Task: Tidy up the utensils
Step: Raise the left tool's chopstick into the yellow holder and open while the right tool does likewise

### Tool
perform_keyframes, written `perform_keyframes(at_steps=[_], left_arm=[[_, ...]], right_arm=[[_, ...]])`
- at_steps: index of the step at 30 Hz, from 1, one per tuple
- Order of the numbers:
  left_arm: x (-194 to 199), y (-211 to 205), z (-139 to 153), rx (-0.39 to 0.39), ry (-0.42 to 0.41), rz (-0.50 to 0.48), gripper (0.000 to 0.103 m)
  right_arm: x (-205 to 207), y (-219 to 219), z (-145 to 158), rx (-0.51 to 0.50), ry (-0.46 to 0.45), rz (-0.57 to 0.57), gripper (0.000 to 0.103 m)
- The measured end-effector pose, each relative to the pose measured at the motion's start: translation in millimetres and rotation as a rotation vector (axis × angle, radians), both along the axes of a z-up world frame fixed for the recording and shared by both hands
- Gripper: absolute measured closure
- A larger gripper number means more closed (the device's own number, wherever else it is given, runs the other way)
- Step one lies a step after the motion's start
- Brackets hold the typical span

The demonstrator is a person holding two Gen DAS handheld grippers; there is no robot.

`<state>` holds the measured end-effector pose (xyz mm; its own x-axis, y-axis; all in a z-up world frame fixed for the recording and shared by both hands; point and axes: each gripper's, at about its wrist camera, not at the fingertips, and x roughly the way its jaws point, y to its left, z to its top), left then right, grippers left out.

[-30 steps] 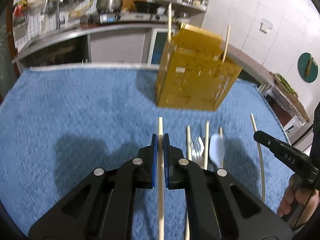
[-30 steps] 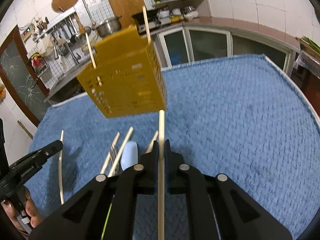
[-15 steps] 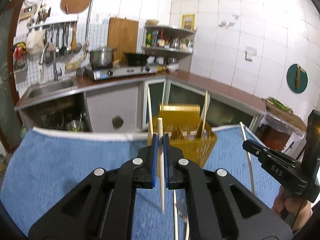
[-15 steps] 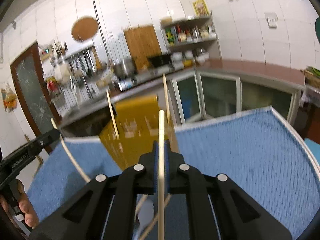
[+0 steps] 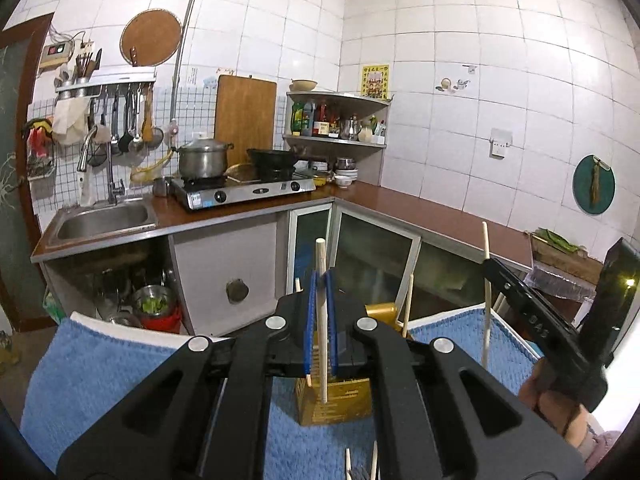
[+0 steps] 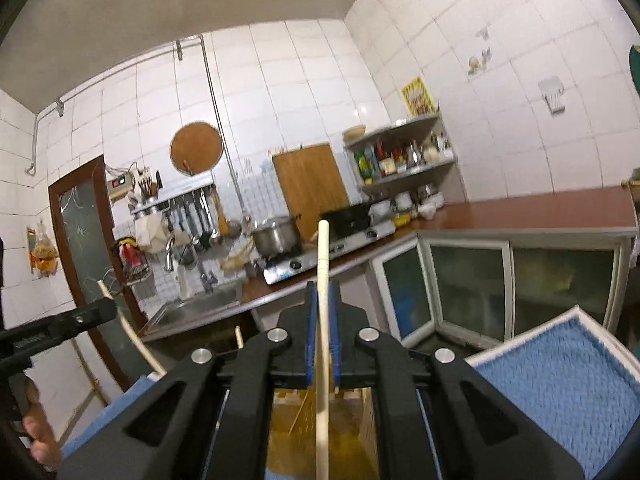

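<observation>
My left gripper [image 5: 320, 280] is shut on a wooden chopstick [image 5: 321, 312], held nearly upright just above the yellow perforated utensil holder [image 5: 340, 400] on the blue cloth [image 5: 100, 376]. Two chopsticks stand in the holder. My right gripper [image 6: 322, 292] is shut on another wooden chopstick [image 6: 322, 360], upright over the holder's open top [image 6: 320, 420]. The right gripper with its chopstick also shows in the left wrist view [image 5: 532, 308]. The left gripper and its chopstick show in the right wrist view [image 6: 60, 324]. Chopsticks and a fork [image 5: 362, 468] lie on the cloth, mostly hidden.
Beyond the table's far edge are a kitchen counter [image 5: 420, 212] with a sink [image 5: 104, 218], a gas stove [image 5: 244, 192] with pots, and glass cabinet doors [image 6: 472, 280]. The cloth's right part [image 6: 560, 384] shows in the right wrist view.
Both grippers have risen and tilted up with their chopsticks, from low over the cloth to above the yellow holder. The chopsticks now point steeply down at the holder.
</observation>
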<state>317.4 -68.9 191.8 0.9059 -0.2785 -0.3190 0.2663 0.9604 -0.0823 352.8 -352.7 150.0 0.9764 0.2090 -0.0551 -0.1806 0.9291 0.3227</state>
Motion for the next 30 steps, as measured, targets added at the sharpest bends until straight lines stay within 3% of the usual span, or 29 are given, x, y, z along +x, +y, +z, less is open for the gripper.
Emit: perform_keyframes(at_steps=[6, 14, 19, 30], left_arm=[[4, -5, 16, 0.015, -0.037, -0.016, 0.099], [19, -13, 26, 0.024, -0.09, -0.012, 0.099], [45, -12, 7, 0.017, -0.063, -0.011, 0.099], [83, -14, -52, 0.019, 0.031, -0.022, 0.099]], right_arm=[[13, 9, 5, -0.011, -0.079, -0.046, 0.097], [38, 15, 10, 0.057, -0.179, -0.107, 0.097], [50, 32, 5, -0.007, -0.223, -0.116, 0.097], [70, 50, -16, -0.107, -0.206, -0.124, 0.097]])
